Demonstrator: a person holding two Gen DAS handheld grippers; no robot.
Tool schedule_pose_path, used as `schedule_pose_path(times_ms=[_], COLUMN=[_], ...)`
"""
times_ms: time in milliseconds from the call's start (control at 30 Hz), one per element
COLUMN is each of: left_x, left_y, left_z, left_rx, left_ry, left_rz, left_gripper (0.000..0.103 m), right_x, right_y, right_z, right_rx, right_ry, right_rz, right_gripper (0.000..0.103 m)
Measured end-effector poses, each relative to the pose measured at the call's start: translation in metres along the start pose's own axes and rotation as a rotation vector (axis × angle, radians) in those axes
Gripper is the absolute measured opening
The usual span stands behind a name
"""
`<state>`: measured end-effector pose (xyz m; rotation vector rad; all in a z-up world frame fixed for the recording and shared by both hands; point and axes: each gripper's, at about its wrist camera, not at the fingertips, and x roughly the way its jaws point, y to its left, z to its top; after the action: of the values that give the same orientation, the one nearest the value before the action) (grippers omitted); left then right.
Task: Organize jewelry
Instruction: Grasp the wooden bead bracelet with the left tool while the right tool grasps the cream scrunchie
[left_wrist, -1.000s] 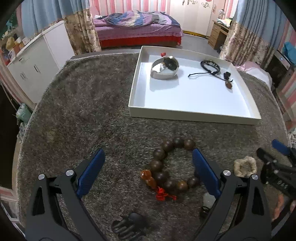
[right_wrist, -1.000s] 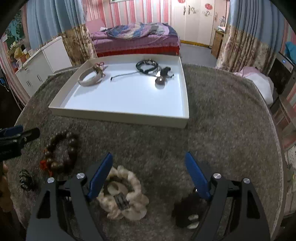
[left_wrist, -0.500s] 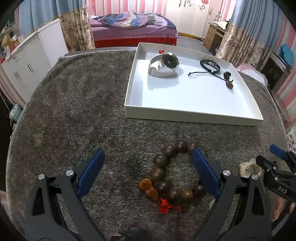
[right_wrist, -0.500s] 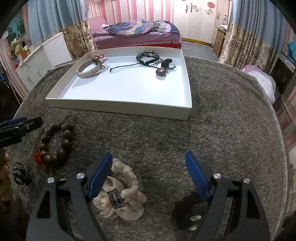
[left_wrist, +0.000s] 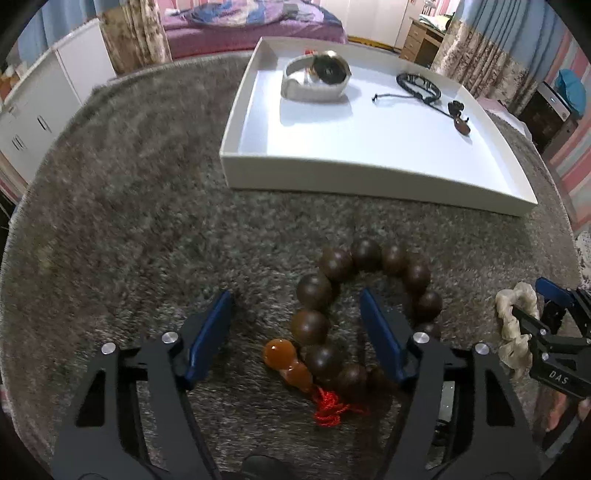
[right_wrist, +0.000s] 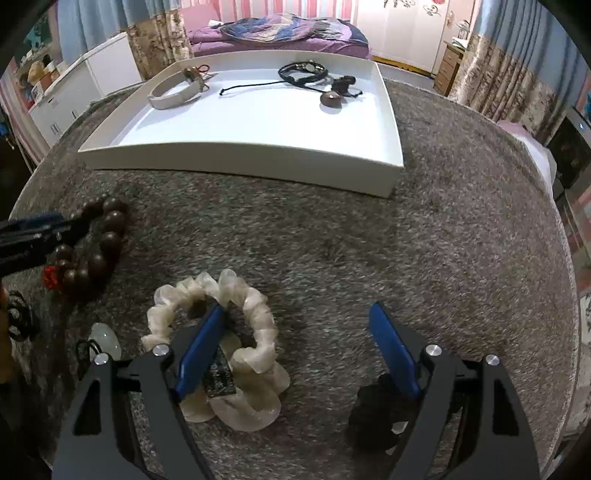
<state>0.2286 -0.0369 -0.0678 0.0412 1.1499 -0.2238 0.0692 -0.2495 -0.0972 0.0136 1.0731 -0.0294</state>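
A bracelet of dark wooden beads (left_wrist: 369, 254) with an orange gourd bead and a red tassel lies on the grey rug. My left gripper (left_wrist: 293, 295) is low over it, jaws closing. Its right finger is inside the loop, the bracelet's left side is between the pads, and neither pad presses on it. In the right wrist view a cream ruffled bracelet (right_wrist: 255, 306) lies under my right gripper (right_wrist: 297, 312), which is open. The left finger is inside the ring and the right finger is out on the rug. The white tray (left_wrist: 369, 173) stands beyond.
The tray holds a white-strapped watch (left_wrist: 314, 79), a black cord bracelet (left_wrist: 419, 83) and a brown pendant (left_wrist: 463, 127). A dark hair claw (right_wrist: 373, 406) lies under my right gripper's right finger. A pale stone pendant (right_wrist: 105, 339) lies left of the cream bracelet.
Both grippers have sunk toward the rug. The left jaws have narrowed, its right finger now inside the bead loop. The right gripper's left finger now sits inside the cream ring.
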Motion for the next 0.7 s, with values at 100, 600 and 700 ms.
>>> schedule_pose_path(times_ms=[100,600,700], left_x=[0.001,0.003,0.002], left_y=[-0.002,-0.004,-0.003], left_z=[-0.001,0.001,0.002], left_rx=[0.010,0.033,0.032], left_ry=[-0.007,-0.019,-0.020], left_rz=[0.019,0.053,0.044], left_gripper=[0.065,0.049,0.043], right_x=[0.001,-0.001,-0.001], right_y=[-0.003,-0.017,-0.018], right_z=[0.000,0.004,0.004], right_rx=[0.012,0.082,0.081], right_ry=[0.000,-0.041,-0.049], right_rz=[0.004,0.002,-0.010], right_gripper=[0.081,0.043,0.036])
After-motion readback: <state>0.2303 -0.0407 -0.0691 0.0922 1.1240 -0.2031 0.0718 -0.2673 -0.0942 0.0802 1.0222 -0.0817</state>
